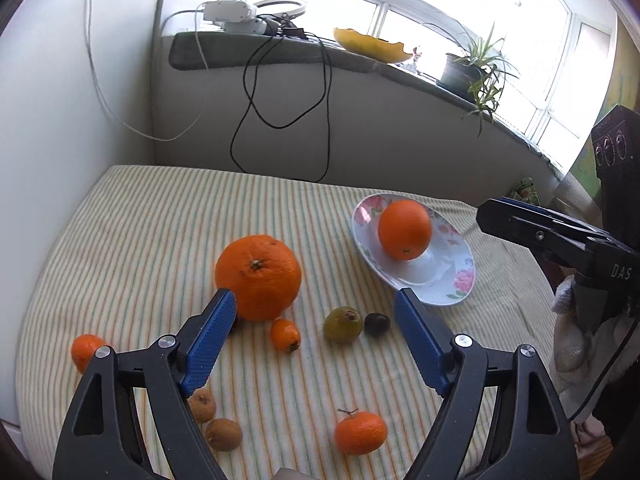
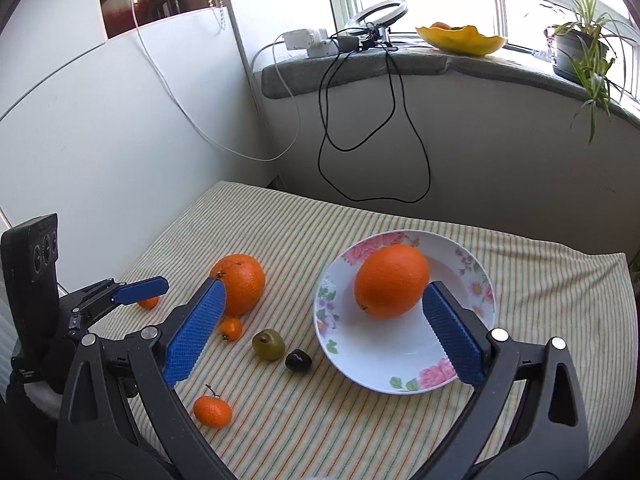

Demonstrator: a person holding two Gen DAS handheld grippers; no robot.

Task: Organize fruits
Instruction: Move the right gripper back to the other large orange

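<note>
One orange (image 2: pixel 391 281) sits on plate (image 2: pixel 404 372). Both grippers gape empty: right (image 2: pixel 322 296) over plate, left (image 1: pixel 314 302) w/ big orange (image 1: pixel 258 276) left of plate. Centre jaws, squeeze gently.

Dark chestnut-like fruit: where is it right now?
The dark fruit lies on the striped cloth, just left of the floral plate in the right wrist view. The green fruit sits right beside it on its other side.
</note>
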